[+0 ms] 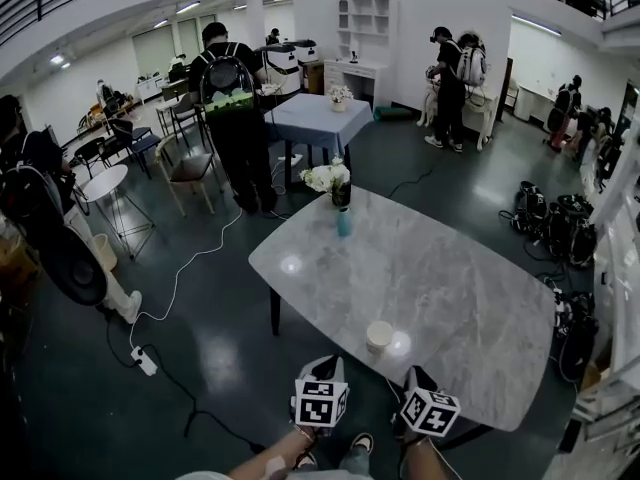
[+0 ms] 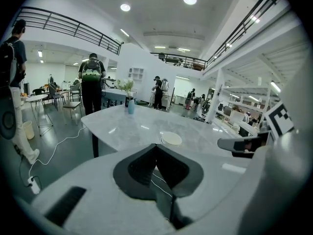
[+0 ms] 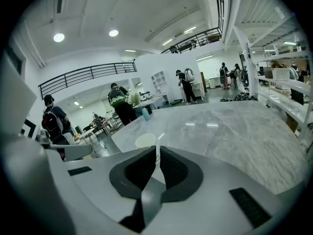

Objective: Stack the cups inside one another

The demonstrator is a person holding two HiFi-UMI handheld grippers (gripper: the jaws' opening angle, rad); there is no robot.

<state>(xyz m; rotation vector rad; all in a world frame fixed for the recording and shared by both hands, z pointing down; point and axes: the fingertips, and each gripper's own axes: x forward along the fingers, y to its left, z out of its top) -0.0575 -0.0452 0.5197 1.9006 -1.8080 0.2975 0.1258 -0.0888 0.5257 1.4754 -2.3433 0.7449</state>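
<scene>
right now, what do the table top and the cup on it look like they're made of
Table top: seems to be grey marble or a marble-look slab, polished; pale veining and bright reflections of the lights show on it. Cup: likely paper or thin plastic, matte off-white with no gloss; too small to tell which.

No legible text, brand, number or sign in any view; the only markings are black-and-white square patterns on the left-hand marker cube [image 1: 321,403] and the right-hand marker cube [image 1: 431,413]; these carry no letters or digits.
</scene>
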